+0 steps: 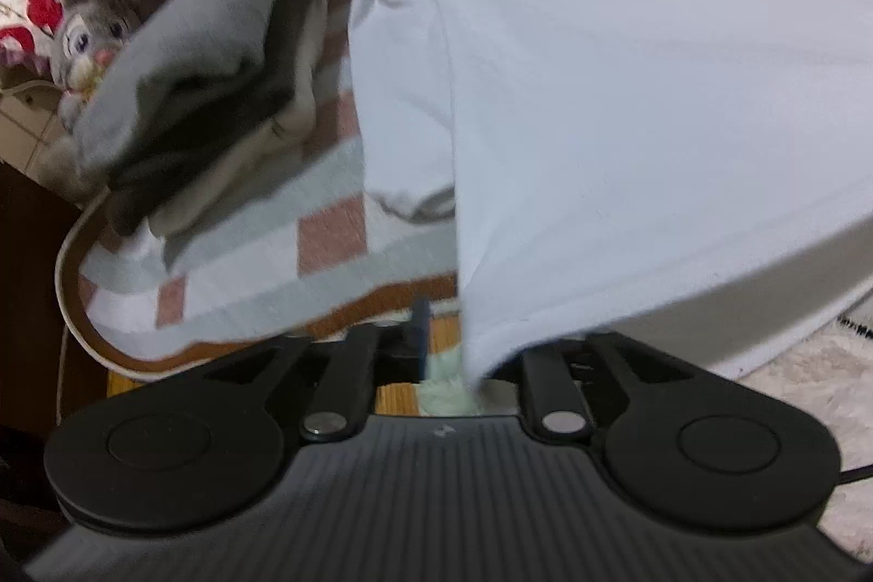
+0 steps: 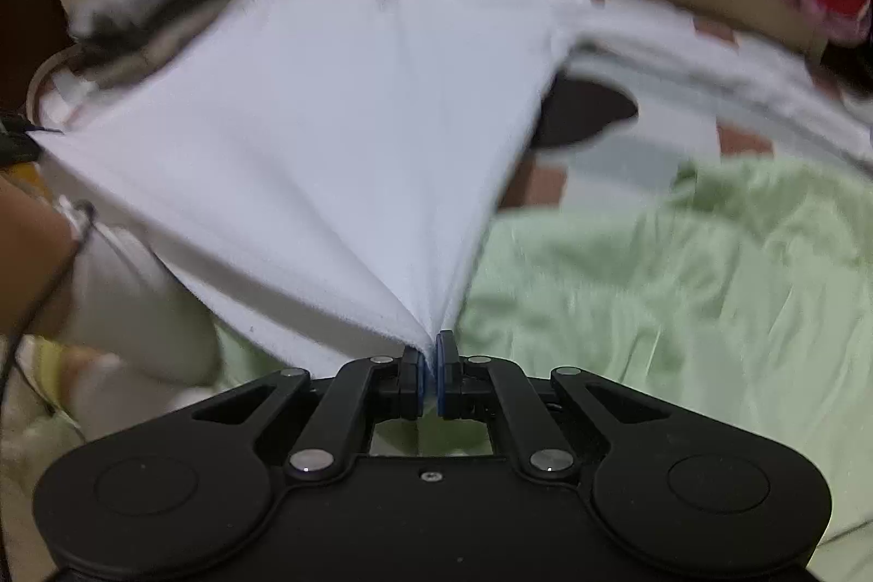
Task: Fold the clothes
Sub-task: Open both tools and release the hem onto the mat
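A white T-shirt (image 1: 627, 102) is stretched in the air between both grippers, above a checkered bed cover (image 1: 273, 255). My left gripper (image 1: 464, 358) is shut on a bottom corner of the shirt; the cloth hides its right finger. In the right wrist view my right gripper (image 2: 431, 375) is shut on the other corner of the white T-shirt (image 2: 338, 145), which fans out from the blue pads toward the far side.
A stack of folded grey and dark clothes (image 1: 218, 91) sits on the bed at the left, with a plush rabbit (image 1: 93, 36) behind it. A light green blanket (image 2: 682, 287) lies at the right. A dark object (image 2: 589, 113) lies behind the shirt. The bed's brown edge (image 1: 382, 304) is near.
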Demonstrator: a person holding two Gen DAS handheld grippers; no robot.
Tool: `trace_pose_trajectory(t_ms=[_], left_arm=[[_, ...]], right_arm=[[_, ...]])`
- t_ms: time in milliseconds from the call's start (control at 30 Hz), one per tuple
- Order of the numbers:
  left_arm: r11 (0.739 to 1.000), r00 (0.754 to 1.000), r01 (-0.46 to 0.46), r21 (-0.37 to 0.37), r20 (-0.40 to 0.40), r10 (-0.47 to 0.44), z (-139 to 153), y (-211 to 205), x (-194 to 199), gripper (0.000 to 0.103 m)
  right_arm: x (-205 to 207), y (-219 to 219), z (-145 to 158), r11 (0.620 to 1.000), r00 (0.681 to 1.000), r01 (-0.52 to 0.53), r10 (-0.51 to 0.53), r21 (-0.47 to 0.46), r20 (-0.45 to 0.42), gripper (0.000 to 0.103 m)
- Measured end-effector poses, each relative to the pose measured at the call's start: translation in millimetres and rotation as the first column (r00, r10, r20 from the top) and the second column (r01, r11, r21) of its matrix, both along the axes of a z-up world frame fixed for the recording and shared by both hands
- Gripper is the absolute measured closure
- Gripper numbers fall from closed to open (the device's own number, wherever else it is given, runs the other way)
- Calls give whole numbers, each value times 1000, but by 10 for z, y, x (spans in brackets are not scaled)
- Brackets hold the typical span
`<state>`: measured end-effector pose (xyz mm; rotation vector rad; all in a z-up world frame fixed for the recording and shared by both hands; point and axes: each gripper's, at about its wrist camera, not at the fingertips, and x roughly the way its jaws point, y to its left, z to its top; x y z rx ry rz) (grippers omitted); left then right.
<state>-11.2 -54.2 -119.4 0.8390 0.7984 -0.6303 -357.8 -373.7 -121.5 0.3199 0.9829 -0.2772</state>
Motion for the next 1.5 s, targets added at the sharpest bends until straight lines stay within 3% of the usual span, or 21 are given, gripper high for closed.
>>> trace_pose_trajectory(t_ms=[33, 100, 133, 167, 233, 333, 467, 533, 567, 700, 800, 900, 1000, 1067, 1133, 1233, 1333, 1367, 1433, 1467, 1500], left_arm=[[1000, 1000, 2, -7, -3, -2, 22, 7, -24, 79], [998, 999, -3, -65, -36, 1, 133, 52, -55, 64], [994, 998, -15, -108, -61, 8, 209, 90, -51, 59], [987, 996, -29, -158, -88, 15, 298, 135, -49, 54], [963, 990, -68, -262, -136, 33, 494, 252, -28, 49], [902, 981, -145, -405, -178, 78, 781, 468, 29, 44], [818, 968, -247, -520, -168, 186, 976, 712, 242, 32], [773, 940, -342, -534, -187, 287, 913, 728, 496, 31], [765, 928, -373, -525, -206, 311, 847, 694, 632, 31], [804, 899, -430, -411, -277, 339, 390, 323, 1169, 31], [821, 875, -465, -332, -311, 370, -3, 46, 1449, 31], [817, 848, -494, -298, -375, 376, -273, -36, 1632, 34], [832, 839, -464, -303, -452, 303, -428, -90, 1673, 33], [875, 873, -392, -284, -414, 257, -490, -203, 1579, 32], [906, 898, -368, -211, -335, 287, -578, -291, 1560, 31], [899, 905, -393, -194, -255, 341, -637, -314, 1571, 26], [852, 864, -455, -261, -362, 350, -669, -249, 1661, 26], [839, 862, -463, -286, -365, 351, -667, -228, 1680, 31], [815, 866, -468, -343, -364, 344, -620, -188, 1717, 88], [790, 860, -479, -383, -383, 336, -585, -154, 1743, 101], [751, 851, -495, -437, -420, 317, -538, -103, 1765, 101]], right_arm=[[4, 18, -19, 1000, 1000, -3, 3, 1, -4, 98], [-5, 60, 21, 999, 1000, -25, 25, 25, 7, 90], [-35, 45, 83, 998, 999, -18, 15, 64, 37, 81], [-64, 31, 145, 995, 998, -11, 4, 104, 68, 66], [-134, -56, 305, 976, 985, 16, -53, 218, 166, 56], [-163, -213, 610, 933, 939, 6, -129, 361, 317, 53], [76, -321, 1139, 928, 878, -90, -97, 361, 468, 46], [396, -365, 1420, 940, 859, -117, -65, 319, 508, 44], [616, -357, 1543, 949, 864, -130, -33, 286, 502, 43], [1725, -321, 1912, 970, 901, -177, 93, 165, 423, 42], [2642, -325, 1835, 968, 920, -241, 207, 63, 333, 42], [3339, -331, 1481, 955, 935, -285, 296, -88, 193, 42], [3720, -293, 1043, 925, 929, -329, 353, -190, 108, 42], [3863, -358, 766, 930, 930, -329, 349, -161, 118, 42], [3916, -453, 502, 948, 942, -290, 307, -133, 136, 42], [3887, -666, 145, 975, 963, -208, 217, -75, 160, 42], [3794, -944, -137, 994, 977, -106, 108, -21, 183, 42], [3758, -1025, -205, 997, 980, -76, 76, -8, 184, 42], [3701, -1146, -317, 999, 983, -32, 31, 7, 181, 42], [3680, -1188, -364, 1000, 984, -19, 17, 9, 177, 42], [3660, -1229, -409, 1000, 985, -6, 4, 11, 174, 42]])
